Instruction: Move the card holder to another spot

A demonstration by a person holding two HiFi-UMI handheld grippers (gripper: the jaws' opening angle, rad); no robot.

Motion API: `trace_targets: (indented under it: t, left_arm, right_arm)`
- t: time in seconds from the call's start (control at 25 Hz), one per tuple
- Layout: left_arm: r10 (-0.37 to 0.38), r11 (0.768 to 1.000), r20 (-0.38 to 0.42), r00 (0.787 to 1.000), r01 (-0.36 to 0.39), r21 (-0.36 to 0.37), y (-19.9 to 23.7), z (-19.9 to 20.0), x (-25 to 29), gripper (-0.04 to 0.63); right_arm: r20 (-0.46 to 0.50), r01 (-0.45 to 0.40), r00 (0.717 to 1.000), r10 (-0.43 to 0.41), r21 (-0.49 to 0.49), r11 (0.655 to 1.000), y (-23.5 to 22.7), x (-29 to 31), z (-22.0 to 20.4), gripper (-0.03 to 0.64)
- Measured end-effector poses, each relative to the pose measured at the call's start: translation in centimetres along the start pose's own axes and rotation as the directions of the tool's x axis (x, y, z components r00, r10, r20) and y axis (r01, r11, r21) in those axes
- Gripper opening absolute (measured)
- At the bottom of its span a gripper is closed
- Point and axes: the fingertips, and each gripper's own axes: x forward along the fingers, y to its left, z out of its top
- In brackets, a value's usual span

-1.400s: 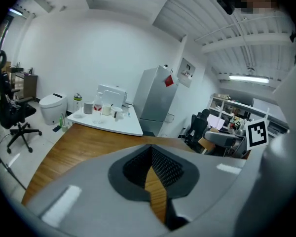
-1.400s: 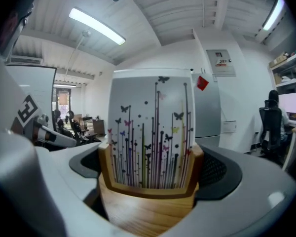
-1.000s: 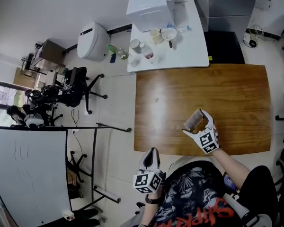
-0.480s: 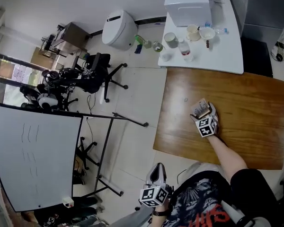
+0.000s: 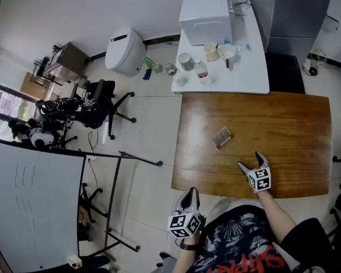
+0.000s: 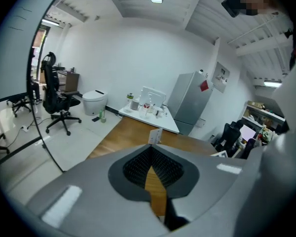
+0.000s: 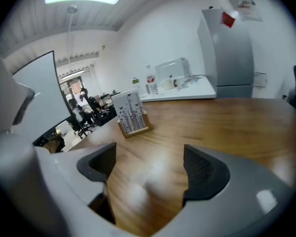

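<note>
Card holder (image 5: 222,136) sits on wooden table (image 5: 290,124), left-of-centre part of the top, upright, cards in a wood base. Nothing touching it. Right gripper view shows it (image 7: 130,113) ahead and left of the jaws, well apart from them.

Right gripper (image 5: 252,160) low over the table near the person's edge, pointed toward the holder. Jaws stand wide but are closing, only bare wood between the pads (image 7: 203,168), nothing held.

Left gripper (image 5: 190,193) off the table, by the near left corner, close to the person's torso, over the floor. Jaws fully together, nothing in them. Its own view looks along the table; card holder visible small past the jaw tips.

White side table (image 5: 244,75) butts the far edge of the wooden one, carries a white box (image 5: 203,7), cups and a bottle. Office chair (image 5: 99,102) and whiteboard (image 5: 28,203) on the left.
</note>
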Motion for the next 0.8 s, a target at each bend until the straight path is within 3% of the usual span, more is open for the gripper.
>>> trace_targets:
  t: [0.08,0.2,0.32,0.44,0.56,0.68,0.8]
  left_arm:
    - [-0.081,0.996,-0.040,0.996,0.083,0.045,-1.7,-0.3,2.6,0.000]
    - [-0.203,0.968,-0.101,0.974,0.216,0.130,-5.2,-0.3,6.2,0.000]
    - [-0.307,0.929,-0.066,0.949,0.314,0.197,-9.3,2.2,7.7,0.000]
    - [-0.336,0.911,-0.028,0.942,0.332,0.245,-12.2,4.8,7.8,0.000]
    - [-0.365,0.894,-0.014,0.931,0.355,0.275,-15.2,5.8,7.7,0.000]
    - [-0.402,0.871,-0.008,0.915,0.385,0.304,-18.1,5.9,7.1,0.000]
    - [-0.426,0.865,0.003,0.905,0.406,0.296,-19.9,6.1,6.2,0.000]
  right_arm:
    - [-0.004,0.048,0.999,-0.048,0.077,0.996,-2.4,-5.5,-2.0,0.400]
    - [0.002,0.133,0.991,-0.134,0.099,0.986,-5.5,-12.4,-3.1,0.350]
    - [0.122,0.212,0.966,-0.228,0.131,0.968,-8.3,-18.5,-0.1,0.241]
    - [0.310,0.266,0.899,-0.310,0.176,0.948,-9.2,-25.0,5.6,0.115]
    - [0.448,0.307,0.831,-0.329,0.123,0.944,-8.5,-29.7,10.5,0.000]
    - [0.509,0.299,0.810,-0.290,0.067,0.952,-7.3,-32.0,13.0,0.000]
    - [0.539,0.294,0.794,-0.281,0.064,0.954,-6.7,-33.5,14.1,0.000]
